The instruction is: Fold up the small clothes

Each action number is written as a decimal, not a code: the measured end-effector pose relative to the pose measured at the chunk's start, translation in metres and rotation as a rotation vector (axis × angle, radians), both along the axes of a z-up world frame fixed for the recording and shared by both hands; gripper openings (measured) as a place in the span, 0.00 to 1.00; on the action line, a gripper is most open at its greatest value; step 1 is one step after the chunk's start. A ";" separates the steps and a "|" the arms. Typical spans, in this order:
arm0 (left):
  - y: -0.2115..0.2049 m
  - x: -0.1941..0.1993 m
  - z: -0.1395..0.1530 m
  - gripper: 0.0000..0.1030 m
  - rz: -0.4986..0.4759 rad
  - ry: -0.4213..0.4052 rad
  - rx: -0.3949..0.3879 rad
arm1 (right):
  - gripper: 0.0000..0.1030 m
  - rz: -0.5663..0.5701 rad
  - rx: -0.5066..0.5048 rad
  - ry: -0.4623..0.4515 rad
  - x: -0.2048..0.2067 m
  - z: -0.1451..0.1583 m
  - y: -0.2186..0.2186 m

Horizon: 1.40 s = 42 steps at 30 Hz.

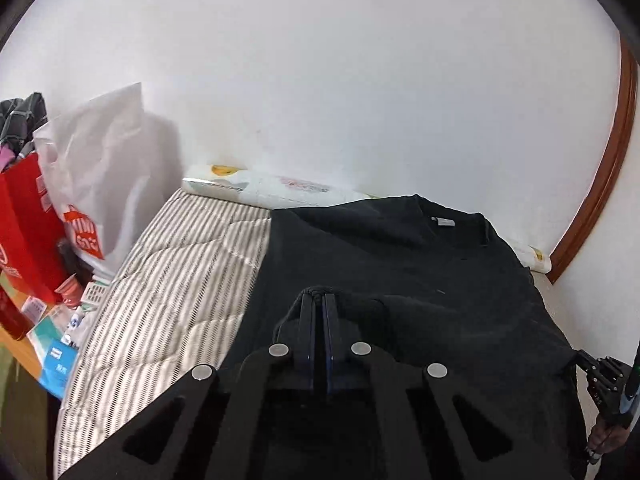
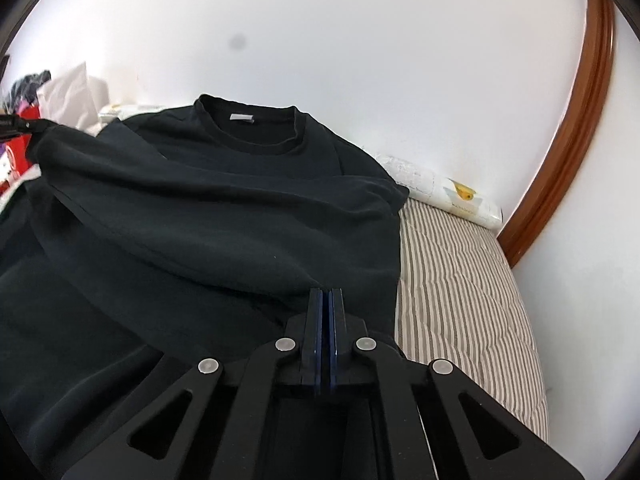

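A black T-shirt [image 1: 400, 248] [image 2: 200, 208] lies on a grey-striped mattress [image 1: 180, 280] [image 2: 460, 300], collar and white label toward the wall. My left gripper [image 1: 318, 295] is shut on a bunched fold at the shirt's near left edge. My right gripper [image 2: 325, 291] is shut on the near right edge, where the cloth gathers into its tips. In the right wrist view the left gripper [image 2: 12, 126] shows at far left, holding its corner raised. In the left wrist view the right gripper [image 1: 600, 372] shows at far right beside the shirt's edge.
A white wall rises behind the mattress, with a patterned white roll [image 1: 280, 188] [image 2: 448, 192] along its foot. A curved wooden frame [image 1: 600, 184] [image 2: 568, 128] stands on the right. Left of the mattress are a white plastic bag [image 1: 100, 168], a red bag [image 1: 24, 220] and small boxes.
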<state>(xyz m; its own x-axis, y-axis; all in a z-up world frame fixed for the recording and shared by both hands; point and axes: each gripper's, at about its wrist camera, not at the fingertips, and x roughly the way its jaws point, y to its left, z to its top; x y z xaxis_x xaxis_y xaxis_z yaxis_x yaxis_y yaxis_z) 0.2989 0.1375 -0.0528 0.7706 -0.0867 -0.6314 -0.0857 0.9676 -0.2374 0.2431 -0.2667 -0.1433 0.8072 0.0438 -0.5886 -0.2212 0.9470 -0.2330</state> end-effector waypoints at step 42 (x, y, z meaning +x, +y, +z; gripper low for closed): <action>-0.025 -0.123 -0.029 0.15 0.023 0.168 0.130 | 0.50 -0.248 0.211 0.093 -0.097 0.002 -0.055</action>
